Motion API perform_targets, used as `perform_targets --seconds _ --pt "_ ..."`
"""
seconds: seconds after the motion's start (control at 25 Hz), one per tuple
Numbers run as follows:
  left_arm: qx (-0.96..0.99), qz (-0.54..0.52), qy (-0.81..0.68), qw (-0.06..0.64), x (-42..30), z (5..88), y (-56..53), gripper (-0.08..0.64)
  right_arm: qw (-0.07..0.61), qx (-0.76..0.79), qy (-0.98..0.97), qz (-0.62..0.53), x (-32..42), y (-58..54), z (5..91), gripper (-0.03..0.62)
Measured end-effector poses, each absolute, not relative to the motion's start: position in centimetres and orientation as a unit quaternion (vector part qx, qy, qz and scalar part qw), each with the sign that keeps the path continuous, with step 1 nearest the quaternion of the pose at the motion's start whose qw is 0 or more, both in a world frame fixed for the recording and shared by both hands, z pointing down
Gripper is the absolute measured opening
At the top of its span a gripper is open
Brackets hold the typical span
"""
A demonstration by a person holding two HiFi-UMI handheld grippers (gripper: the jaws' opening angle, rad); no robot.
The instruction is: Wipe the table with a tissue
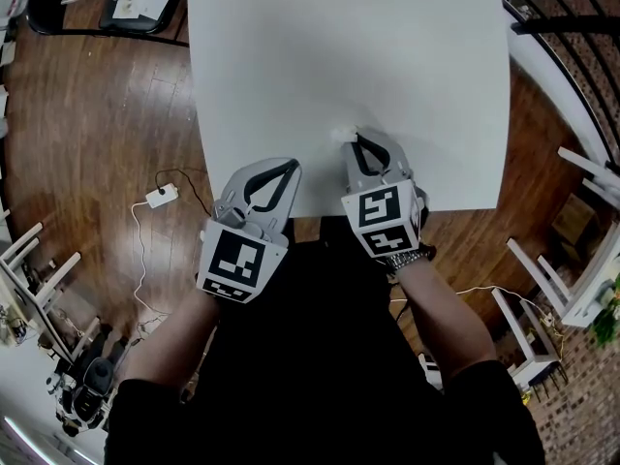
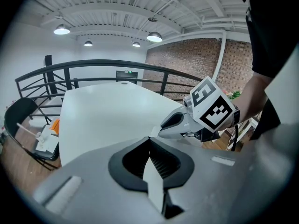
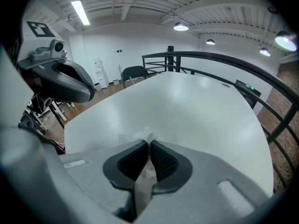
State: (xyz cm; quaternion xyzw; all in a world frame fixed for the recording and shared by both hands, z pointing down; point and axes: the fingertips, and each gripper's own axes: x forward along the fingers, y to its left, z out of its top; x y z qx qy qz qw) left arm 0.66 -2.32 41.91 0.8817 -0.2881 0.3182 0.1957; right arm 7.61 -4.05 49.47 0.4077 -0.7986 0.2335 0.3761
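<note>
The left gripper [image 1: 289, 165] and the right gripper [image 1: 355, 138] have pale grey shells, with black ribbed pads [image 3: 164, 160] lining teardrop-shaped openings. Each carries a cube [image 1: 235, 262] of black-and-white square markers. The person wears a black short-sleeved top [image 1: 310, 356] and a metal wristband [image 1: 408, 258] on the right wrist.

Light is bright and even, coming from ceiling lamps [image 2: 154, 36] and a strip light [image 3: 80, 12] above the table [image 1: 349, 56]. The table's white top is close to washed out in the head view and carries a soft sheen in the right gripper view, so the white tissue [image 3: 144, 135] barely stands out against it. Shadows on it are faint. Both gripper views have black corners and bend the railing [image 2: 103, 62] beyond the table. The jaws nearest each lens are soft. Dark clothing [image 1: 320, 356] below the table shows no detail.
</note>
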Motion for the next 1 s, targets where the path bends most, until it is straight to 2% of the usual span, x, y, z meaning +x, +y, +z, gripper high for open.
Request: perform_targets --seconds 1.0 --pt "0.879 0.325 -0.287 0.2 3.2 42.3 -5.1 0.015 0.375 0.407 -0.796 0.247 10.0 -6.6 50.2 0.012"
